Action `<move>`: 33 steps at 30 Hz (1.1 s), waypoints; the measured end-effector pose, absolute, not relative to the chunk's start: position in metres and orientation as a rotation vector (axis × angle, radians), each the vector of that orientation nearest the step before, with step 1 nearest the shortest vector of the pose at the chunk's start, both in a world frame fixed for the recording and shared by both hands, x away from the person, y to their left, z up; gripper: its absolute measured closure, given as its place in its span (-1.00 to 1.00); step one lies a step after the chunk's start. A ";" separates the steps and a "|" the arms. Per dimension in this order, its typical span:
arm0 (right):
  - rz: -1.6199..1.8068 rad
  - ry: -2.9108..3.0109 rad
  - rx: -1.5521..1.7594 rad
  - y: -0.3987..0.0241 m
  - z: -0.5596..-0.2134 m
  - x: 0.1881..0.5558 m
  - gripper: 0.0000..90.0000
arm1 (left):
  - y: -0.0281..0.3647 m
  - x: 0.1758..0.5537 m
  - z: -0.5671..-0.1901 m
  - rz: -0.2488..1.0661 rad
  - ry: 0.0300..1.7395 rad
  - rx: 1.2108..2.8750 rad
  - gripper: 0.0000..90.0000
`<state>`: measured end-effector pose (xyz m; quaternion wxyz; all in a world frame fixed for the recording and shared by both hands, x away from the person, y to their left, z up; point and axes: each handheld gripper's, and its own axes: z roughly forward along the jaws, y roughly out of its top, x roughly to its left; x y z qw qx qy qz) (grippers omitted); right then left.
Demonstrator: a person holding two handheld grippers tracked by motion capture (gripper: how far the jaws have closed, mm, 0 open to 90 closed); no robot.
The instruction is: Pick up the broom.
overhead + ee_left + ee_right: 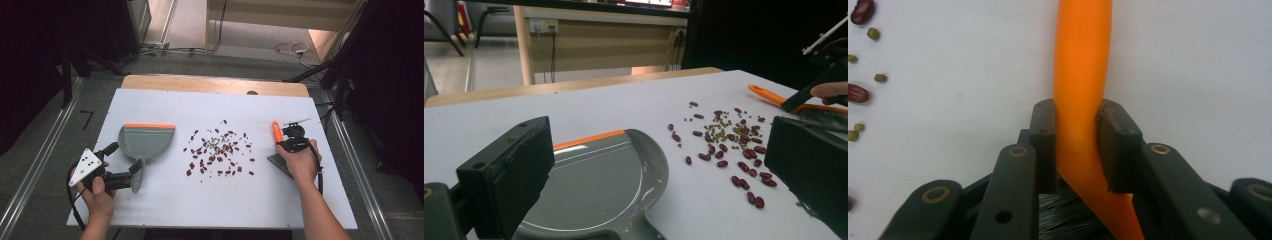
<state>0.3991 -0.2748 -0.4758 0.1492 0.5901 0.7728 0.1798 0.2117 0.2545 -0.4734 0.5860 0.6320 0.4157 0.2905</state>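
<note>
Fingers [1113, 145] of right gripper [1075, 131] clamp brush handle [1080, 75] — ready to sweep beans [217, 150]; left gripper [131, 175] gapes at dustpan [145, 142] — ungripped.

Brush and dustpan, both grabbed
Orange-handled brush [1080, 75] is pinched between the right gripper [1075, 120] jaws; grey dustpan [145, 142] lies flat, handle at the left gripper [122, 178].

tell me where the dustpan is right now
In the high view the grey dustpan lies on the table's left side, left of the scattered beans, its handle between the left gripper's open jaws.
</note>
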 end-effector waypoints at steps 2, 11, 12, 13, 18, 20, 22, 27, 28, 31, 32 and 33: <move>0.579 2.202 1.675 -0.279 -0.479 0.395 0.54 | 0.252 0.211 -0.472 0.672 0.967 1.464 -0.99; 0.859 2.066 1.581 -0.295 -0.462 0.367 0.55 | 0.230 0.208 -0.462 0.733 0.952 1.482 -0.99; 0.906 2.045 1.568 -0.298 -0.460 0.363 0.55 | 0.230 0.208 -0.462 0.733 0.952 1.482 -0.99; 0.954 2.026 1.550 -0.301 -0.459 0.358 0.55 | 0.223 0.207 -0.458 0.739 0.935 1.496 -0.99; 1.108 1.900 1.452 -0.311 -0.459 0.337 0.55 | 0.209 0.204 -0.444 0.746 0.909 1.472 -0.99; 1.123 1.875 1.439 -0.312 -0.460 0.333 0.55 | 0.205 0.204 -0.441 0.742 0.901 1.463 -0.99; 1.159 1.821 1.432 -0.316 -0.462 0.327 0.55 | 0.197 0.205 -0.436 0.750 0.883 1.470 -0.99; 1.257 1.737 1.414 -0.325 -0.459 0.314 0.55 | 0.185 0.215 -0.432 0.730 0.874 1.464 -0.99; 1.257 1.737 1.414 -0.325 -0.459 0.314 0.55 | 0.183 0.217 -0.432 0.724 0.877 1.464 -0.99; 1.317 1.710 1.405 -0.328 -0.454 0.309 0.55 | 0.176 0.219 -0.433 0.727 0.848 1.502 -0.99; 1.333 1.700 1.405 -0.329 -0.453 0.309 0.55 | 0.173 0.221 -0.433 0.719 0.838 1.523 -0.99; 1.356 1.704 1.400 -0.330 -0.452 0.309 0.55 | 0.170 0.222 -0.434 0.713 0.831 1.538 -0.99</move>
